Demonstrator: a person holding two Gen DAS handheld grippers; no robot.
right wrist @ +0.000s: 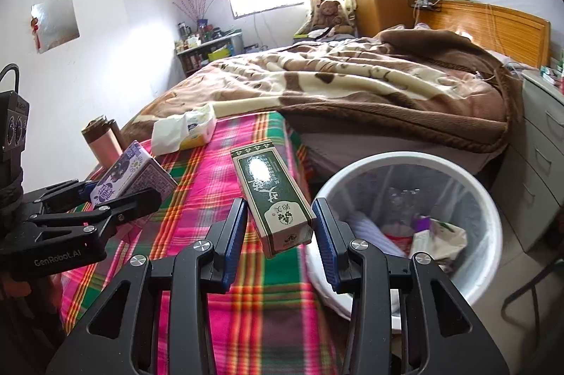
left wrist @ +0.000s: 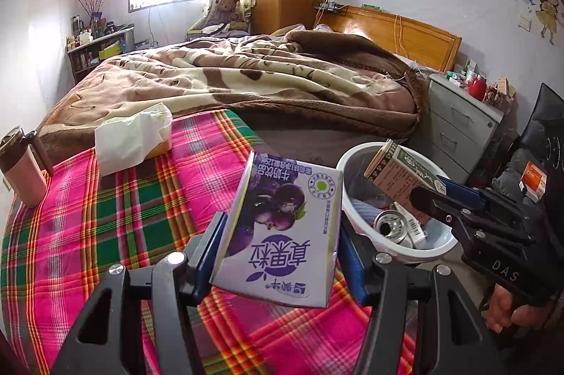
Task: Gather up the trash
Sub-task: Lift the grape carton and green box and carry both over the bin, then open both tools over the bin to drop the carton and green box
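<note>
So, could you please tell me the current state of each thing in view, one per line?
Purple milk carton: clamped in left tool, lifted off the bed.
Green box: clamped in right tool, raised beside the bin.
White bin: upright, partly filled with trash.
Tissue pack: lying on plaid blanket, tissue sticking out.
Pink tumbler: upright, lid on.
</note>
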